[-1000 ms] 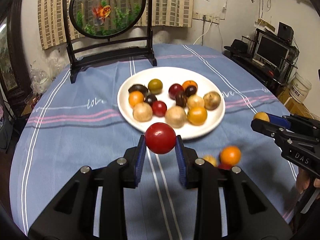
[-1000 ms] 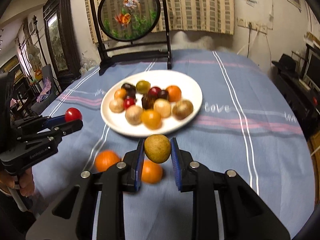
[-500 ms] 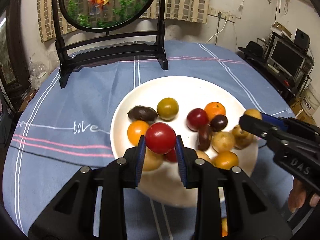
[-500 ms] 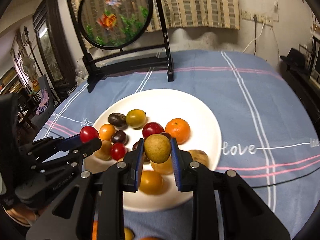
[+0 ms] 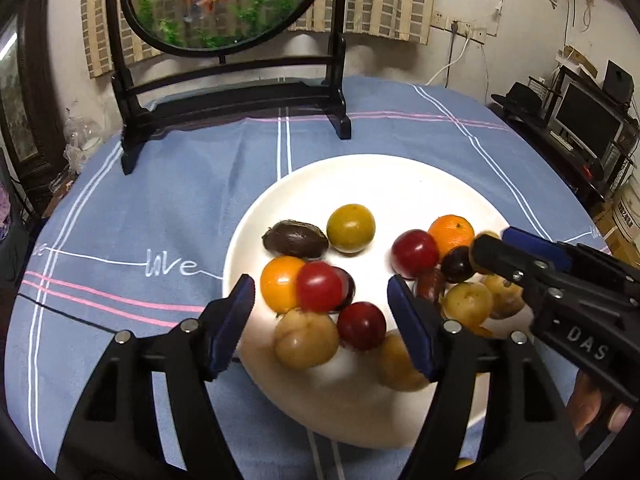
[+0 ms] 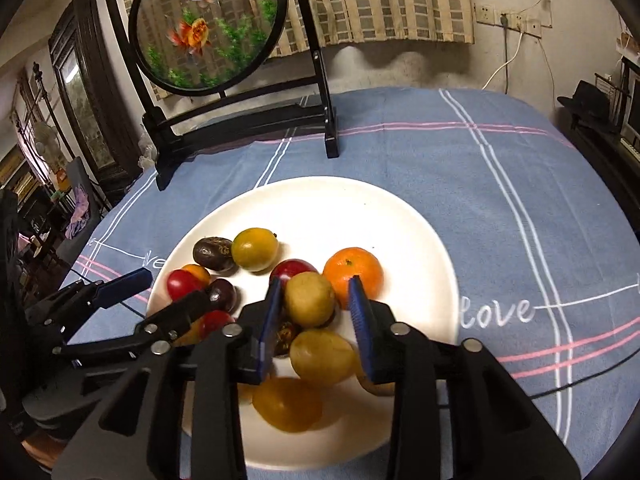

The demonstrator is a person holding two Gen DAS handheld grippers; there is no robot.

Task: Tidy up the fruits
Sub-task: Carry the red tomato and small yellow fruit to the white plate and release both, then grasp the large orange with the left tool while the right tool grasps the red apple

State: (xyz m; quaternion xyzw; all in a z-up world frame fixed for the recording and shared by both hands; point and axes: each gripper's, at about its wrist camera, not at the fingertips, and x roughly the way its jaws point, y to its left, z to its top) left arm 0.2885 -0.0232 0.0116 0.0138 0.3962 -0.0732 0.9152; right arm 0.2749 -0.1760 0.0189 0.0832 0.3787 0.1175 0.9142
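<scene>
Over the white plate (image 5: 400,184) both tongs hang close together. The left tongs (image 5: 320,312) stand wide open and hold nothing; a red tomato (image 5: 320,286) is between the blue pads, free of both, and it lies against an orange fruit (image 5: 278,282) on the plate. The right tongs (image 6: 314,304) are partly open. A yellow-green fruit (image 6: 309,298) sits between the pads: it seems to touch the left pad, and a small gap shows at the right pad, so I cannot tell if it is gripped. Around them lie more fruits on the plate: a tangerine (image 6: 354,270), a dark brown fruit (image 5: 295,238), a greenish round fruit (image 5: 351,228) and several yellow ones. The plate rests on the surface, covered by a blue cloth (image 5: 160,208) with white and pink lines. Behind it stands a black frame with a round goldfish picture (image 6: 208,24).
</scene>
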